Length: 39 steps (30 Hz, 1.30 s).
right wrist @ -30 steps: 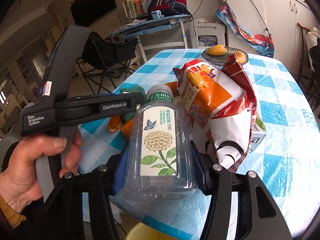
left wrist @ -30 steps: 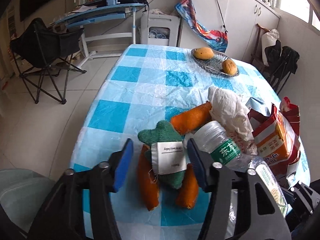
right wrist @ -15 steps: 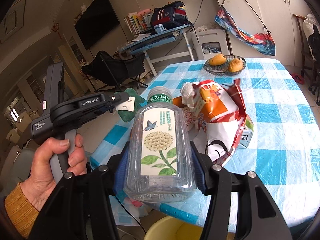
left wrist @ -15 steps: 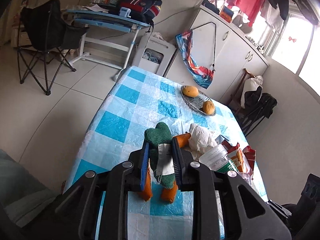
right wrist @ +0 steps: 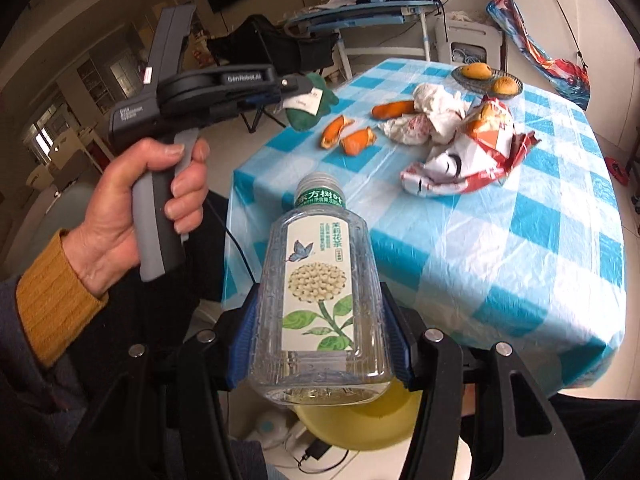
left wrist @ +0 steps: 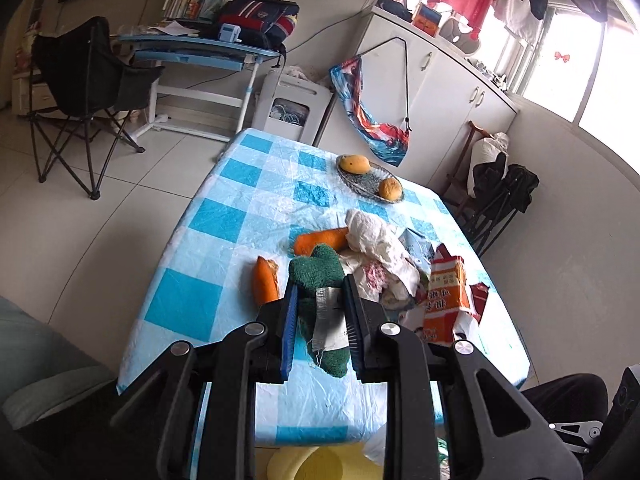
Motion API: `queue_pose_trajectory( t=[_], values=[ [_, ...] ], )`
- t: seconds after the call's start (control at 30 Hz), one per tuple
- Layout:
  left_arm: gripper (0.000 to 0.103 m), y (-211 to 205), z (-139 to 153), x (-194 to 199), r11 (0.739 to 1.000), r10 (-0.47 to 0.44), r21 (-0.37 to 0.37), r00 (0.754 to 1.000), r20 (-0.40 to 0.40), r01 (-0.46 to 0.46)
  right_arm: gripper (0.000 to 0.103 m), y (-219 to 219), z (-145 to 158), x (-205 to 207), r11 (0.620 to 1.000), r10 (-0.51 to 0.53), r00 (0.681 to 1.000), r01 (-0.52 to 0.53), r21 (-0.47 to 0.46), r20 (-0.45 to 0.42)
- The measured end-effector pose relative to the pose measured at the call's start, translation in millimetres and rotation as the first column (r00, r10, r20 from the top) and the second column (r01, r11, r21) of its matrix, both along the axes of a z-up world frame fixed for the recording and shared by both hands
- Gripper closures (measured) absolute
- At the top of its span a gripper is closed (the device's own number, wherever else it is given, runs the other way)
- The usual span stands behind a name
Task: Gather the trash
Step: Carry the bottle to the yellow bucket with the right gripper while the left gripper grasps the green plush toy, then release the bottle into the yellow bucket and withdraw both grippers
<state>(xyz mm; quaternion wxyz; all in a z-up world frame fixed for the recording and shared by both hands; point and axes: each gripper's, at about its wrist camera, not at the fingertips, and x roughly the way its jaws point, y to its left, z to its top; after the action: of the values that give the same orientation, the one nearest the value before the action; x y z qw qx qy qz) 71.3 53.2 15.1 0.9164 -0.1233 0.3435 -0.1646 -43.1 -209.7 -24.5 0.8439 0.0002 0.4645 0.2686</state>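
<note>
Left gripper: fingers pinch the green cloth by its white tag, lifted off the table near its front-left corner.
Right gripper: fingers clamp the clear bottle at its sides, cap pointing toward the table, held off the table's front edge.
Bin: yellow, on the floor below the bottle, at the table's front edge.
Peels: orange, on the table near its front-left corner.
Tissue: crumpled, white, mid-table, touching a peel.
Bag: torn, orange and red, just right of the tissue.
Fruit dish: at the table's far edge.
</note>
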Motion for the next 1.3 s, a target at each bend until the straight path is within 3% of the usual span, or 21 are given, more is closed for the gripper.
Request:
queue_pose_trajectory(
  t=[0.27,0.47,0.53,0.67,0.77,0.87,1.03,1.13,1.3],
  values=[
    [0.082,-20.4,-12.9,-48.5,0.993,-0.106,0.046,0.994,-0.038,0.108,0.047,-1.4,-37.0,-1.5,0.995,-0.076,0.992,0.069,-0.076,-0.096],
    [0.082,-35.9,-26.0,-71.3,0.977,-0.204,0.048,0.973,-0.110,0.210,0.034,-35.1,-14.8,-1.8,0.971,-0.230,0.973,0.230,0.066,0.005],
    [0.082,-46.9,-30.3,-78.7,0.960,-0.263,0.062,0.956,-0.130,0.273,0.033,-47.8,-7.4,-2.1,0.952,-0.290,0.957,0.285,0.114,0.028],
    [0.082,-76.9,-37.4,-95.5,0.898,-0.396,0.139,0.904,-0.164,0.418,0.027,-68.6,2.6,-3.5,0.910,-0.390,0.918,0.373,0.181,0.068],
    [0.078,-90.4,-38.7,-105.3,0.866,-0.436,0.188,0.883,-0.171,0.464,0.025,-80.1,2.6,-2.1,0.877,-0.453,0.888,0.429,0.219,0.075],
    [0.057,-89.1,-34.0,-107.0,0.874,-0.403,0.235,0.905,-0.137,0.425,0.024,-87.4,3.9,-0.6,0.851,-0.493,0.867,0.464,0.248,0.071],
    [0.029,-63.6,-18.1,-98.2,0.939,-0.236,0.249,0.971,-0.035,0.237,0.024,-90.5,4.7,-1.9,0.849,-0.497,0.864,0.467,0.246,0.076],
    [0.019,-47.2,-12.5,-91.3,0.962,-0.111,0.253,0.994,0.014,0.104,0.024,-85.7,8.0,-7.4,0.865,-0.481,0.870,0.450,0.221,0.108],
    [0.014,-27.9,-7.0,-85.5,0.974,-0.002,0.227,0.999,0.042,-0.008,0.022,-71.4,11.5,-10.6,0.893,-0.442,0.882,0.416,0.170,0.162]
  ],
)
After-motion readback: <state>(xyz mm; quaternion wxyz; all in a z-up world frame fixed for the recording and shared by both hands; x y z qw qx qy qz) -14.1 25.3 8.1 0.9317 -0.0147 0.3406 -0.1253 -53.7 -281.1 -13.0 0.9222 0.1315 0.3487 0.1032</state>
